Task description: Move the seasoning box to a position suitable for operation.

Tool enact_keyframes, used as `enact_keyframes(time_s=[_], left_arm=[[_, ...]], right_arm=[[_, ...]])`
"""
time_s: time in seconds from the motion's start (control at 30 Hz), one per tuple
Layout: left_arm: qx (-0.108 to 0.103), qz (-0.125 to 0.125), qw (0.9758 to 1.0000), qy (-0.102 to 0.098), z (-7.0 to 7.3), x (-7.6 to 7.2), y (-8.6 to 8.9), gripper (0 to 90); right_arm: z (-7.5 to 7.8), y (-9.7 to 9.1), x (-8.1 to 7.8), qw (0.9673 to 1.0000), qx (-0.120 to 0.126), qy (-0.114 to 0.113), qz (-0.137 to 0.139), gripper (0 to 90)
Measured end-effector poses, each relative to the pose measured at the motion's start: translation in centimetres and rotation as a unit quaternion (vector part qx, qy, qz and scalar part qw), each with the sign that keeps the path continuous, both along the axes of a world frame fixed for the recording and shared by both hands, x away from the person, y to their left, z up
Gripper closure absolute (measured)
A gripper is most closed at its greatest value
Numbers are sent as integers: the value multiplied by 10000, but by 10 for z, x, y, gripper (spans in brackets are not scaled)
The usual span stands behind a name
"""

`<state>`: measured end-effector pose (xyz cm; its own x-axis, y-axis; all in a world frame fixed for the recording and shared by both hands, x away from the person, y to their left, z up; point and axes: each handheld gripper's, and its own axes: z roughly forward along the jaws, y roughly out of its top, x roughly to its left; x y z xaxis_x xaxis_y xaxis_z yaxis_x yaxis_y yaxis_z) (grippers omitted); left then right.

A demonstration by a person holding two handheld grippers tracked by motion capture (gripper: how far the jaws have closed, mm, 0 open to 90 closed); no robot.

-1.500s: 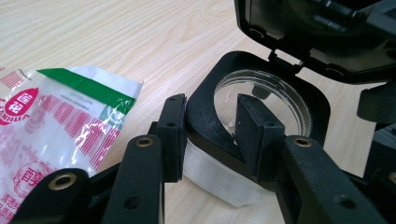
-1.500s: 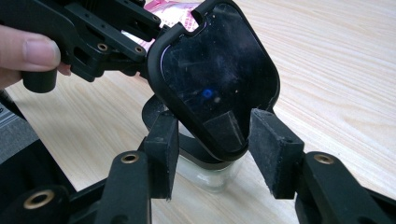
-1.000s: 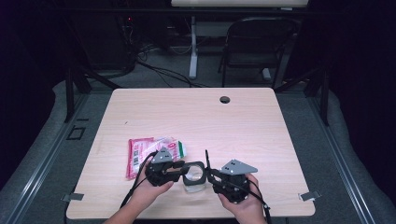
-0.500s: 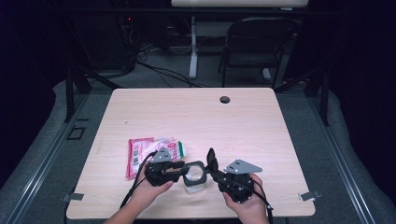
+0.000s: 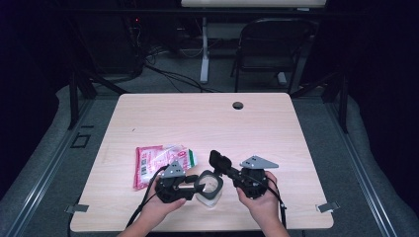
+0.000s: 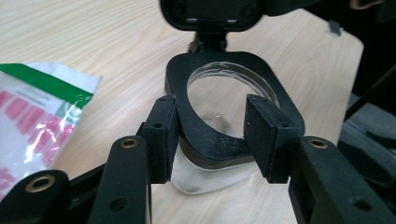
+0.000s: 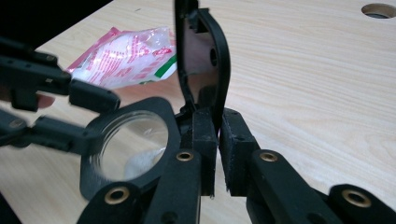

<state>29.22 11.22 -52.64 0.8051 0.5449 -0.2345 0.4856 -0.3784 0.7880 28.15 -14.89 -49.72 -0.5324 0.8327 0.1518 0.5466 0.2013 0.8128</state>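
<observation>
Black plastic frames the mouth of the clear container (image 5: 209,186) that sits on the counter (image 5: 276,133) right in front of me, near its front edge, between my two hands. My left hand-held gripper (image 6: 212,135) is clenched across the container's black rim, one pad on each side, holding it in place. My right hand-held gripper (image 7: 217,140) is clamped on the hinged flip lid (image 7: 203,56), down near its hinge. A second ago that lid lay lower, close over the mouth; now it stands raised, nearly upright, and the mouth is open, so I can see through the clear wall to a small white heap inside. That tells me the opening step is as good as done, and the container has not shifted under the pull. The red-and-white packet (image 5: 160,163) with its green stripe lies flat just beyond my left hand, untouched and where it was. I judge the next move is to let go of the lid and reach for that packet, keeping the left grip firm so the container does not tip.
</observation>
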Motion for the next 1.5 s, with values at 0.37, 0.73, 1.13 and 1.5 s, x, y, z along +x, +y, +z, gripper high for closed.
enact_keyframes(time_s=[0.37, 0.73, 1.13, 1.5], left_arm=[[-104, 77, 9999, -57, -2, -3, -3, 518], [-305, 85, 9993, -182, 7, -3, 5, 514], [126, 819, 9948, -587, 13, 16, 48, 539], [614, 979, 9914, -618, -6, 23, 51, 535]], right_arm=[[-3, 1, 11, 9999, 101, -72, -21, 835], [-5, -1, 10, 9999, 113, -115, 11, 728], [-8, 0, 9, 10000, 72, -31, -28, 802], [-9, 2, 15, 10000, 59, -66, -19, 808]])
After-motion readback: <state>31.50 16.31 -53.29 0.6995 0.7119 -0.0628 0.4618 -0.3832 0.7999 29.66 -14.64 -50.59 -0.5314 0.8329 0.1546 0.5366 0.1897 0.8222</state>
